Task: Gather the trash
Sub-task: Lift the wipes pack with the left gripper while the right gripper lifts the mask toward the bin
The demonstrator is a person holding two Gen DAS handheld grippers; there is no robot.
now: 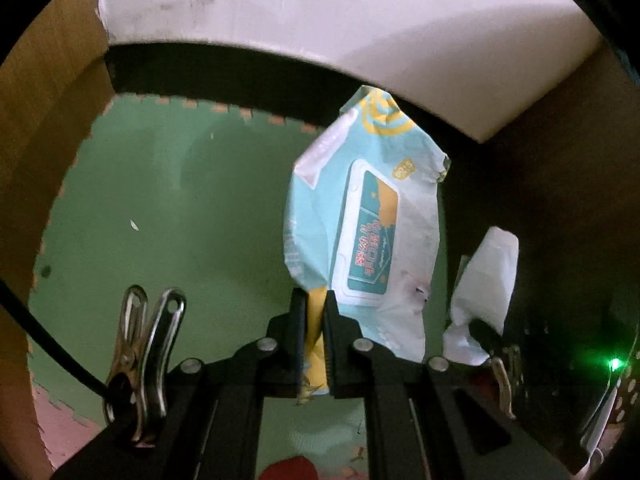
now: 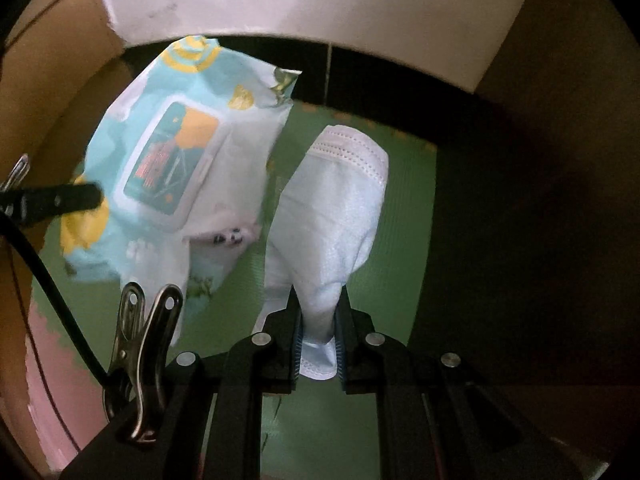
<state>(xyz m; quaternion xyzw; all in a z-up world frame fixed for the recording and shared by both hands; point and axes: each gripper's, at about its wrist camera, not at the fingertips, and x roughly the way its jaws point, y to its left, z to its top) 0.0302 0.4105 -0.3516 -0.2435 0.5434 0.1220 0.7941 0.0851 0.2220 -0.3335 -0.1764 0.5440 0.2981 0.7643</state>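
The left gripper [image 1: 316, 332] pinched a wet-wipes pack [image 1: 368, 216] by its yellow edge; the right gripper [image 2: 318, 344] clamped a face mask [image 2: 336, 216], both dangling beyond the fingers above a green floor mat [image 1: 160, 200].

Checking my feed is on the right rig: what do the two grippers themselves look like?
Both are matte black. The left gripper and right gripper each have two flat linkage arms with round silver rivets, ending in ribbed pads. A shiny metal spring clip sits on each body's left side, beside a black cable. No hands or sleeves show.
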